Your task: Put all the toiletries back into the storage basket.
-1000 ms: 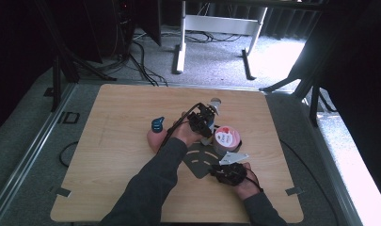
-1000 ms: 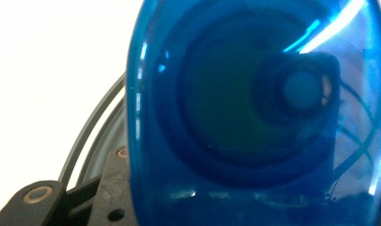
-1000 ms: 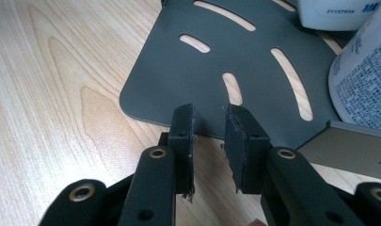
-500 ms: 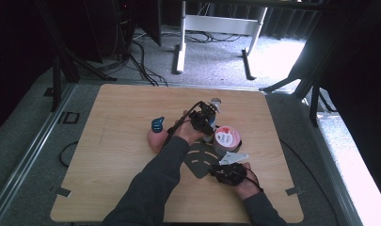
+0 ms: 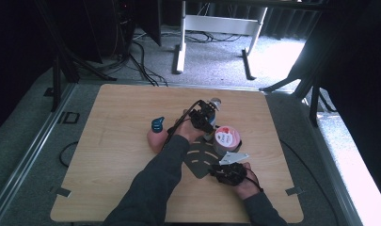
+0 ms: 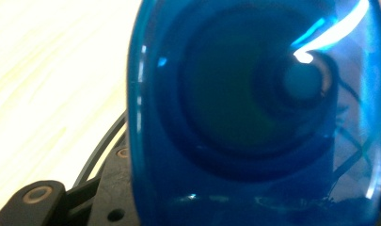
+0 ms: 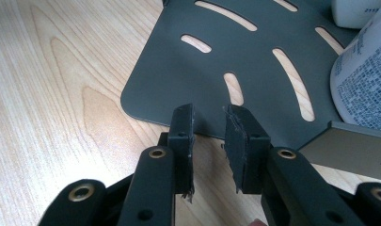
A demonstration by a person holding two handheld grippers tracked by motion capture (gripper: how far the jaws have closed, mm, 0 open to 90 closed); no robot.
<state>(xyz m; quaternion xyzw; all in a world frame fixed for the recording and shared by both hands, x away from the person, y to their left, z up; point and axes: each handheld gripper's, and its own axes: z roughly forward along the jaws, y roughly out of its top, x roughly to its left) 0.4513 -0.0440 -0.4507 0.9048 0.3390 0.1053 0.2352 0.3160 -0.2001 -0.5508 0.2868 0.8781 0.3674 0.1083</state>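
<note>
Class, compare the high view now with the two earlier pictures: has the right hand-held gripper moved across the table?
No. The right hand-held gripper sits at the near edge of the dark slotted plate, below the red-topped tub, as it did before.

Your left gripper (image 5: 204, 117) holds a bottle (image 5: 212, 115) beside the red-lidded tub (image 5: 226, 138); your right gripper (image 5: 226, 174) rests by the slotted plate (image 5: 201, 157).

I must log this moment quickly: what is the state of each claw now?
Left claw: closed on the blue bottle.
Right claw: open, holding nothing, its jaws at the edge of the dark slotted plate.
</note>
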